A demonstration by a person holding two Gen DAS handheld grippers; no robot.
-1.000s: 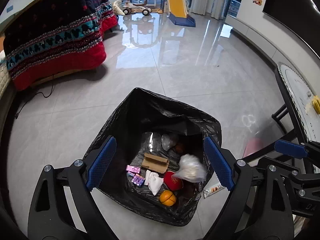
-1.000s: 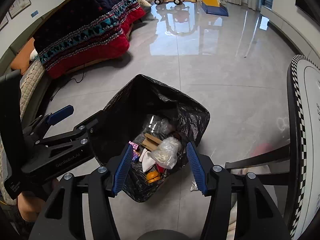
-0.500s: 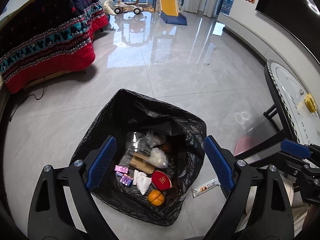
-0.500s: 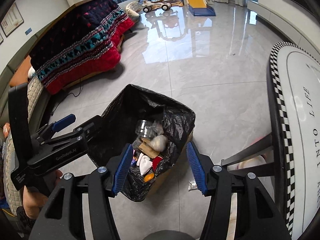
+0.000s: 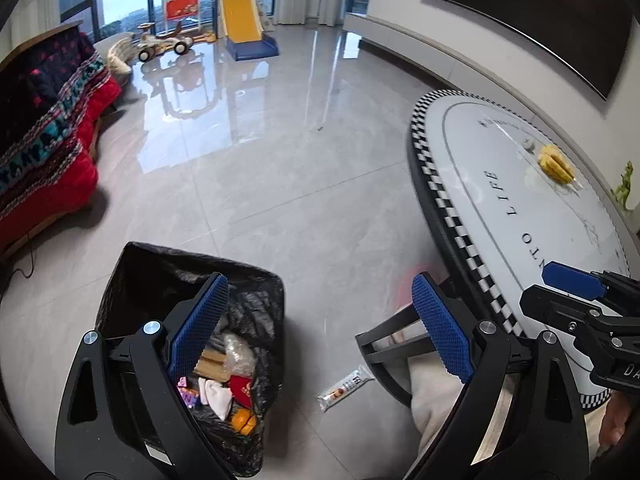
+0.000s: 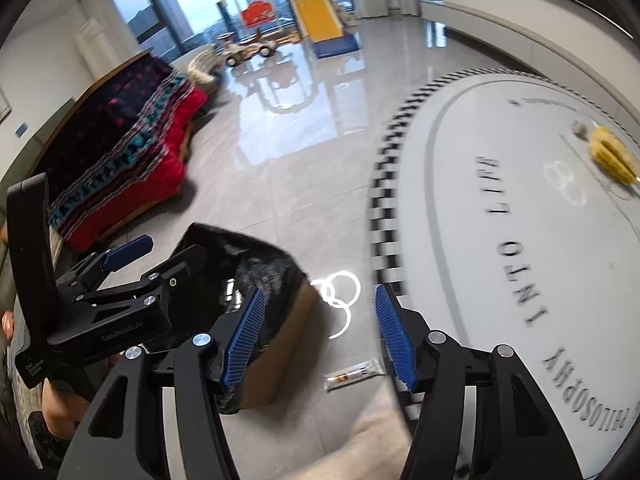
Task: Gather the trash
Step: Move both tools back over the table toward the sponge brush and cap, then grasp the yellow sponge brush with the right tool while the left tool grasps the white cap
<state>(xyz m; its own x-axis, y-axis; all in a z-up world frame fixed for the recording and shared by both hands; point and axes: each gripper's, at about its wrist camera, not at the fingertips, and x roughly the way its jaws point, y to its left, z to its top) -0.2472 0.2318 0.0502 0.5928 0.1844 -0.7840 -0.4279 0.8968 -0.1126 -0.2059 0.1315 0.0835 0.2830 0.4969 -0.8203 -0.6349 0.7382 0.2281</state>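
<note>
In the left wrist view, the left tongs [image 5: 320,324] stood open at the bottom of the frame, their blue ribbed pads wide apart with nothing between them. At lower left a crinkled black plastic trash bag [image 5: 256,304] sat open on the glossy grey tiled floor [image 5: 280,184], holding a clear crumpled plastic wad [image 5: 239,354], a flat piece of brown cardboard [image 5: 210,366], a white scrap, a red round piece and an orange ball [image 5: 243,421]. A slim snack wrapper [image 5: 346,387] lay flat on the floor just right of the bag, near the black table leg [image 5: 384,346]. The oval white table [image 5: 500,208], smooth-topped with a black-and-white checkered rim, filled the right side; a yellow crumpled item [image 5: 556,163] rested on its far part. The right tongs [image 5: 576,280] showed at the right edge over the table. A red and dark patterned blanket [image 5: 44,160] draped at the left edge. In the right wrist view, the right tongs [image 6: 318,336] at bottom centre were also open and empty. The bag [image 6: 260,268] appeared lower left, lining a brown cardboard box [image 6: 280,360], with the left tongs [image 6: 160,256] above its rim. The wrapper [image 6: 352,372] lay on the floor between the pads in the frame, below them, and the yellow item [image 6: 614,156] sat blurred at the upper right on the table [image 6: 480,264].
</note>
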